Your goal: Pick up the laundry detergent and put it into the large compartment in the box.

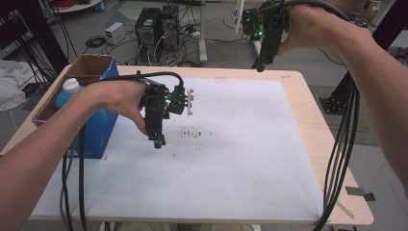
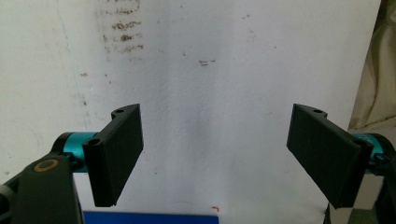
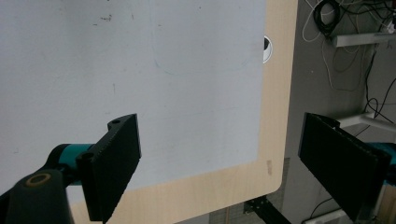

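Note:
A white sheet [image 1: 231, 159] covers most of the wooden table [image 1: 317, 144]. My left gripper [image 1: 159, 142] hangs over the sheet's left part, pointing down, close to some brown stains [image 1: 191, 133]. In the left gripper view the left gripper [image 2: 215, 158] is open with nothing between its jaws, and the stained sheet [image 2: 201, 93] lies below. My right gripper [image 1: 260, 66] is raised high over the table's far edge. In the right gripper view the right gripper [image 3: 219, 163] is wide open and empty above the table's corner [image 3: 273, 172].
A blue cardboard box [image 1: 94, 125], open at the top, stands at the table's left edge with a white-capped bottle [image 1: 70, 87] inside. Black cables [image 1: 339, 159] trail from both grippers. Computer towers [image 1: 156, 26] and wires lie on the floor behind the table.

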`<state>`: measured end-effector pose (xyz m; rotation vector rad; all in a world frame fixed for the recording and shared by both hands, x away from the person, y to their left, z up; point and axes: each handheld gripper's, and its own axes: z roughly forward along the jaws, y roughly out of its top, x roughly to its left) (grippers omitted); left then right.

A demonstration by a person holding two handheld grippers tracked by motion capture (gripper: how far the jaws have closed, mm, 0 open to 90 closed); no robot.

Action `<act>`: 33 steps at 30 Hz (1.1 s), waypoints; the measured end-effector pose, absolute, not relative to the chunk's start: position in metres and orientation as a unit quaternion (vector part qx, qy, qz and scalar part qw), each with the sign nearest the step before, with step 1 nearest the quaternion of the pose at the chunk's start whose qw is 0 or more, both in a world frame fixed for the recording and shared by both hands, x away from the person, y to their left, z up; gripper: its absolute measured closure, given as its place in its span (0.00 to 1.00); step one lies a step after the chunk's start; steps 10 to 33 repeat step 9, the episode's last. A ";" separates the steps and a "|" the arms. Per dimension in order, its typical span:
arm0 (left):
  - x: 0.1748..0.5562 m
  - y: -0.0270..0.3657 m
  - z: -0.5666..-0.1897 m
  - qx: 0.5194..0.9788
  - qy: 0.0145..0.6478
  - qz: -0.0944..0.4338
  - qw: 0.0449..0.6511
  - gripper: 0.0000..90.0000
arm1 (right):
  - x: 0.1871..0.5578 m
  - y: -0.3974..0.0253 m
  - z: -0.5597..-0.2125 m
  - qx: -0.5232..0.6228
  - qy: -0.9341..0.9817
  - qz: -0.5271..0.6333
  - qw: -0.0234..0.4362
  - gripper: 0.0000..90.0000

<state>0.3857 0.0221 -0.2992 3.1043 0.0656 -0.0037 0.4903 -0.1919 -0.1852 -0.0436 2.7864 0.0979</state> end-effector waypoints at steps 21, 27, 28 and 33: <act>0.385 0.024 -0.299 1.000 0.018 0.000 0.023 0.21 | 0.489 -0.190 -0.187 -0.012 0.984 0.035 0.175 0.14; 0.385 0.024 -0.299 1.000 0.018 0.000 0.023 0.21 | 0.489 -0.190 -0.187 -0.012 0.984 0.035 0.175 0.14; 0.385 0.024 -0.299 1.000 0.018 0.000 0.023 0.21 | 0.489 -0.190 -0.187 -0.012 0.984 0.035 0.175 0.14; 0.385 0.024 -0.299 1.000 0.018 0.000 0.023 0.21 | 0.489 -0.190 -0.187 -0.012 0.984 0.035 0.175 0.14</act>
